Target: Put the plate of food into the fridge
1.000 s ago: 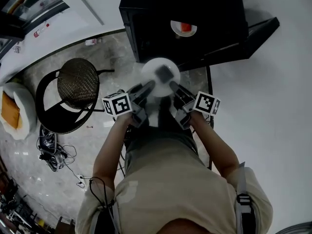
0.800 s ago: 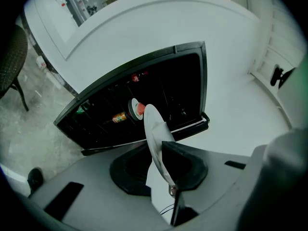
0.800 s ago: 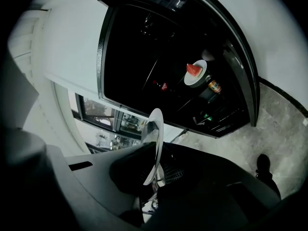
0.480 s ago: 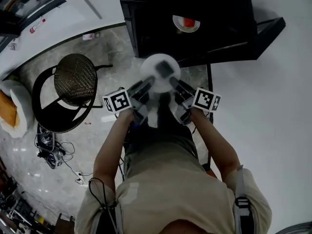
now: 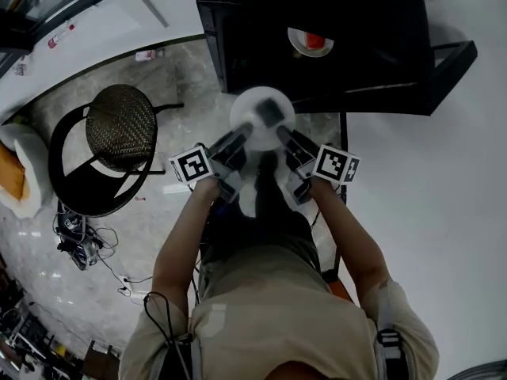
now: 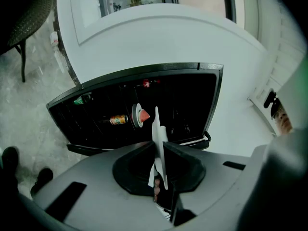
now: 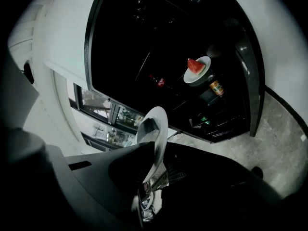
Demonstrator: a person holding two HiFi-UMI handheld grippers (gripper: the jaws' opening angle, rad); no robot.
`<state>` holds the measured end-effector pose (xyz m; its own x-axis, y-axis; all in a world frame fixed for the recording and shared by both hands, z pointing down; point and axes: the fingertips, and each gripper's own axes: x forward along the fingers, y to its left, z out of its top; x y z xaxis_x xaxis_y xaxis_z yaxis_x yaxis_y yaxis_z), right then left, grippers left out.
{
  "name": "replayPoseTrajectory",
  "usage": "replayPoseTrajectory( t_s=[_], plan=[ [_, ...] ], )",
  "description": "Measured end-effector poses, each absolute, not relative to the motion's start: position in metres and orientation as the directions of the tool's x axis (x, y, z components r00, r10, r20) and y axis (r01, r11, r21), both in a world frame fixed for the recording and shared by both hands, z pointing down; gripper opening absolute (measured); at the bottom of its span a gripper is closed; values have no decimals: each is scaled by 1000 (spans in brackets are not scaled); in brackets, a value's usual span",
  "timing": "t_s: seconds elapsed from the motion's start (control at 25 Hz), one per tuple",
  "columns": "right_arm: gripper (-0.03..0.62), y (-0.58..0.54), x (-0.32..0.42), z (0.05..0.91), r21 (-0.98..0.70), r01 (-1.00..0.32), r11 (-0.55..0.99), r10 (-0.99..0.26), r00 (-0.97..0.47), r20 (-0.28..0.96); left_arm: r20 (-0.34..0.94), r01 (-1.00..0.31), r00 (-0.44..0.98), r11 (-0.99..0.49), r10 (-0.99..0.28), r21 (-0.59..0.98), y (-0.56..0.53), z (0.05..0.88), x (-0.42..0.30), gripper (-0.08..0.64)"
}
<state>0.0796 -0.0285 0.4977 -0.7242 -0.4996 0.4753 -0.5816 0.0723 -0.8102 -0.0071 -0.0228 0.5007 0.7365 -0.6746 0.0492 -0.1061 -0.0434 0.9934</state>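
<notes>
I see a white plate (image 5: pixel 249 105) that looks smooth and shiny. The fridge (image 5: pixel 261 6) is glossy black. The floor (image 5: pixel 170 81) looks like shiny grey stone. The chair (image 5: pixel 121 129) has a rough woven seat and a smooth black frame.

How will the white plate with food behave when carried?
The white plate looks stiff and glossy, so its thin rim may slip in a weak grip. The dark food lies loose on it and would probably slide if tilted. Dropped on the stone floor, the plate likely breaks.
</notes>
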Motion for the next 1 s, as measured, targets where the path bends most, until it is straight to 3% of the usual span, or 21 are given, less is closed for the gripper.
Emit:
replayPoseTrajectory(
  t_s=[0.32, 0.72, 1.0],
  plan=[
    [46, -42, 84, 516, -770, -630, 101, -485, -707, 515, 13, -8, 700, 10, -714, 1000, -34, 522, -3, 31],
    [108, -45, 90, 541, -670, -721, 177, -446, -666, 598, 28, -15, 669, 24, -742, 1000, -39, 544, -7, 29],
    [109, -50, 94, 540, -648, -727, 228, -463, -666, 584, -10, 5, 640, -9, -768, 1000, -45, 556, -12, 29]
  ],
)
